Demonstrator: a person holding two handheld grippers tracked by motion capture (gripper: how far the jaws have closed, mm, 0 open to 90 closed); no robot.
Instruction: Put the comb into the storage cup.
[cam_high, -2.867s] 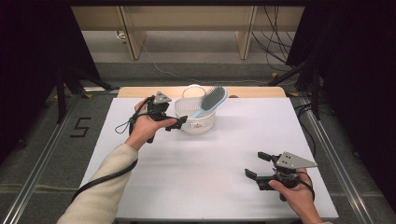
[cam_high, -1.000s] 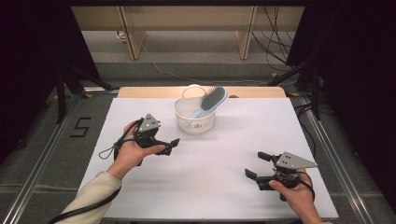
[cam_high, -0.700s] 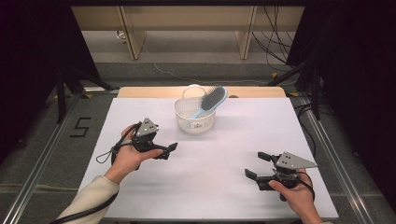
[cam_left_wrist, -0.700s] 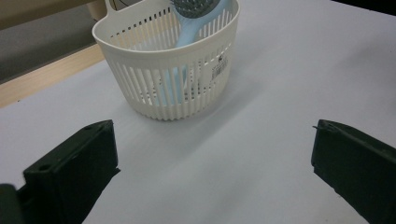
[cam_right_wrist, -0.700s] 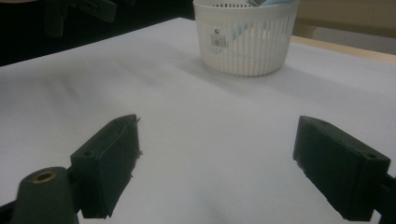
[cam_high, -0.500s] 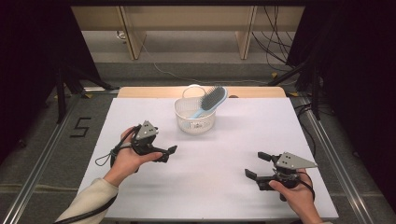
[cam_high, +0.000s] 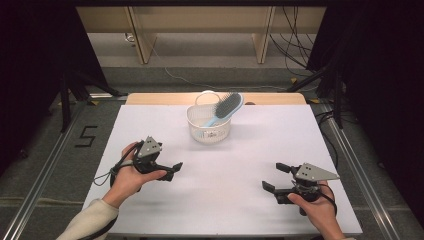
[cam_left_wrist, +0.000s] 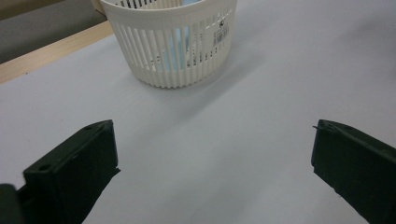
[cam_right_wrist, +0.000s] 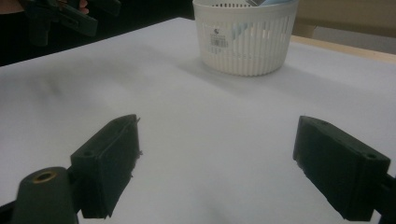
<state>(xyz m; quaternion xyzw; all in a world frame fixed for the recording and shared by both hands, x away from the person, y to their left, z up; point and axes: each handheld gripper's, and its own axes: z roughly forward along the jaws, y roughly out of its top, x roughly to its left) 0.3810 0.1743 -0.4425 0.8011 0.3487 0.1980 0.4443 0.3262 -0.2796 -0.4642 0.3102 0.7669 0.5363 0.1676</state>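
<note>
A white "5" is marked on the floor left of the worktop. The basket carries a barcode sticker, its print too small to read.

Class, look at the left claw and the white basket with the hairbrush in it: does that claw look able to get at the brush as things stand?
Probably yes. The left claw is open and empty, bare table lies between it and the basket, and the hairbrush sticks up above the rim, uncovered.

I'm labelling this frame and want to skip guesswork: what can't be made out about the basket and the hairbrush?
- Hairbrush handle end: high view, hidden by the basket wall.
- Basket label print: right gripper view, too small to read.
- Basket rim: left gripper view, cut off by the top edge.
- Basket floor: hidden by its walls.
</note>
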